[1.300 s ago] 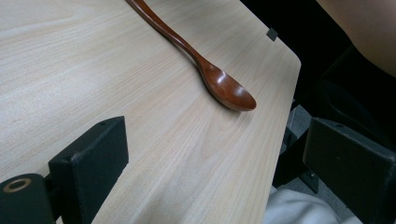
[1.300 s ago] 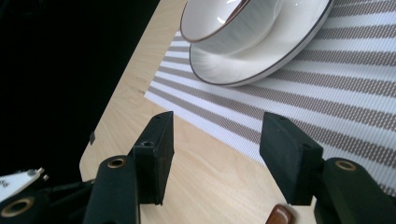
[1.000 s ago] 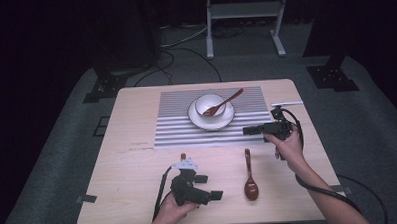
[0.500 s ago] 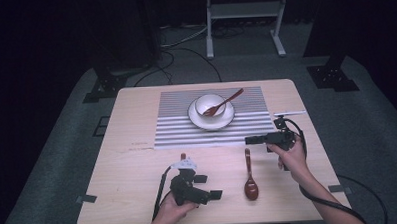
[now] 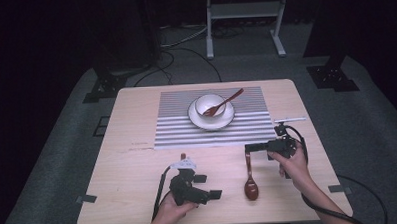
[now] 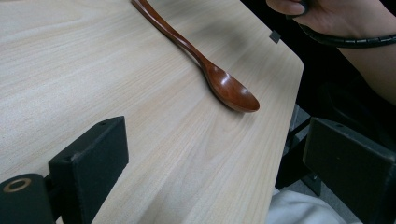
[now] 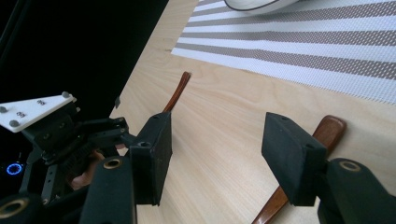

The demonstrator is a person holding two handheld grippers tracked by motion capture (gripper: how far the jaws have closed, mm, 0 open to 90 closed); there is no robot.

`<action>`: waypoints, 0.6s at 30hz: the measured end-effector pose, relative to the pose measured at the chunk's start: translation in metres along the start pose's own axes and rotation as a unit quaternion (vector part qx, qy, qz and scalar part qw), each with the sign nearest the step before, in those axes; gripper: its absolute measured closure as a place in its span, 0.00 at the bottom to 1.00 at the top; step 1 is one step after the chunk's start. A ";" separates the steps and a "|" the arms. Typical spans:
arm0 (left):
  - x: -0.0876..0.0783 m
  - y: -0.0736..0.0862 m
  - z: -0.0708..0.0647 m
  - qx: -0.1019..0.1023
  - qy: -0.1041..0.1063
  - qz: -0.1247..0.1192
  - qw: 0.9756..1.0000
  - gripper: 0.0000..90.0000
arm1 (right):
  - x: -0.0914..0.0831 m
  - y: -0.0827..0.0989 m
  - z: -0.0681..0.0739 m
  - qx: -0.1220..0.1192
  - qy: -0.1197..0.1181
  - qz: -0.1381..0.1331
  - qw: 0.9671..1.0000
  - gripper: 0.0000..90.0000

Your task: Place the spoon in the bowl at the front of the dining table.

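Since the earlier frames my right gripper [image 5: 247, 149] has come down from beside the mat toward the near half of the surface, and it now sits just over the handle end of the brown wooden spoon [image 5: 250, 176]; my left gripper [image 5: 207, 187] has stayed where it was near the front edge. Nearest me, the left gripper rests low over the pale wooden surface [image 5: 138, 164] with its jaws spread wide and nothing between them; in the left gripper view I see the spoon [image 6: 210, 70] lying flat ahead of it, bowl toward the near right corner, well apart from those jaws. A little farther out, the right gripper [image 7: 215, 149] also has its jaws spread, and in the right gripper view the spoon handle [image 7: 327, 133] lies under and beside the jaw on the right side of that view, not between the two; I cannot tell whether that jaw touches it. A second thin brown handle [image 7: 178, 91] lies on the wood farther off in that view, beside the left gripper. Beyond, the grey-and-white striped mat [image 5: 177, 132] covers the far middle of the surface, and on it stands a white bowl on a plate [image 5: 211, 111] with another brown utensil [image 5: 225, 102] leaning in it, handle pointing far right.
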State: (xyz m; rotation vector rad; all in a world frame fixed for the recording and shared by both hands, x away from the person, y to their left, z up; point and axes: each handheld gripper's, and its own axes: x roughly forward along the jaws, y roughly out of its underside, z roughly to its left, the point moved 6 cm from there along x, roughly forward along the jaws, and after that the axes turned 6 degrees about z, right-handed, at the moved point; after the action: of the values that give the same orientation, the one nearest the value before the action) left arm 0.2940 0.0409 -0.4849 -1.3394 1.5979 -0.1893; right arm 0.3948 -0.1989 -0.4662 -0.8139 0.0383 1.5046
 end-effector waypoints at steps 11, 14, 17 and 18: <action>-0.001 0.000 0.000 0.000 -0.001 -0.003 1.000 0.06 | 0.001 0.015 0.005 -0.005 -0.009 0.002 1.000 0.46; -0.001 0.000 0.000 0.000 -0.001 -0.003 1.000 0.06 | 0.002 0.018 0.005 -0.004 -0.011 0.003 1.000 0.46; -0.002 0.000 0.001 0.001 -0.001 -0.003 1.000 0.06 | 0.002 0.024 0.005 -0.004 -0.012 0.003 1.000 0.46; -0.002 0.000 0.001 0.001 -0.001 -0.003 1.000 0.06 | 0.002 0.024 0.005 -0.004 -0.012 0.003 1.000 0.46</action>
State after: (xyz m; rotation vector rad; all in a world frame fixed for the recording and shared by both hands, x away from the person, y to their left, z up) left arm 0.2945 0.0424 -0.4839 -1.3420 1.5912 -0.1931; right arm 0.3715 -0.1986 -0.4743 -0.8022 0.0167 1.5201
